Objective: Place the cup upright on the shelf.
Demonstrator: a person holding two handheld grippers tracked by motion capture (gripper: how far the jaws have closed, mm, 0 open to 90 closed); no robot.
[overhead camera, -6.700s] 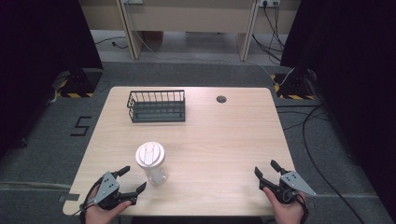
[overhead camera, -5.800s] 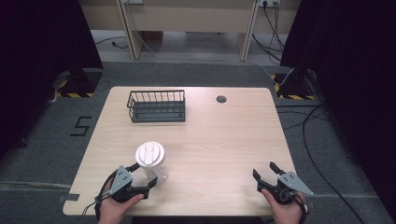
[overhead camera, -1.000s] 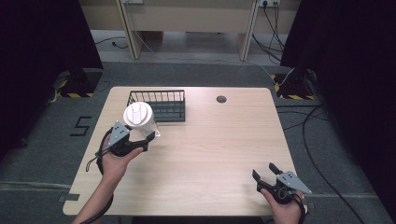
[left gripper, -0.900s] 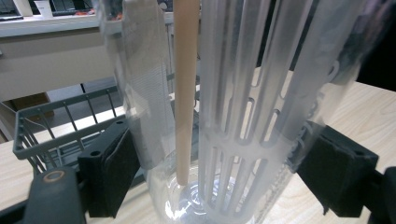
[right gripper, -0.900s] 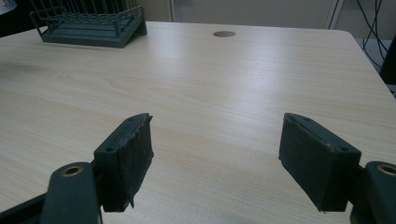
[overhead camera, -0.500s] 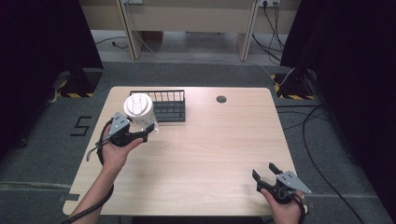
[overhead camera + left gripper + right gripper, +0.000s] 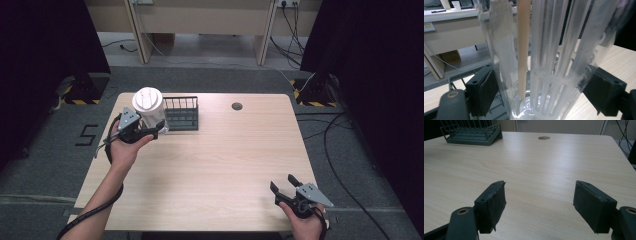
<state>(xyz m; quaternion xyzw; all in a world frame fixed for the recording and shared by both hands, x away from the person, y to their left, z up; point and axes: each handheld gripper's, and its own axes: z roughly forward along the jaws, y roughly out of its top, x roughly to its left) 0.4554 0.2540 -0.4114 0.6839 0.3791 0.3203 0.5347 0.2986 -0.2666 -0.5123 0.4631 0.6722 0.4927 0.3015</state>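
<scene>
A clear plastic cup (image 7: 150, 111) with a white lid is pinched between the jaws of the left gripper (image 7: 145, 131) and held above the table (image 7: 220, 160) at about ten o'clock, just beside the left end of the dark wire basket (image 7: 181, 113). Straw-like rods are seen inside the cup (image 7: 544, 62) in the left gripper view. The pickup appears done; what seems left is setting the cup down, probably into the basket. The right gripper (image 7: 287, 186) is held spread and empty at about five o'clock, well apart.
</scene>
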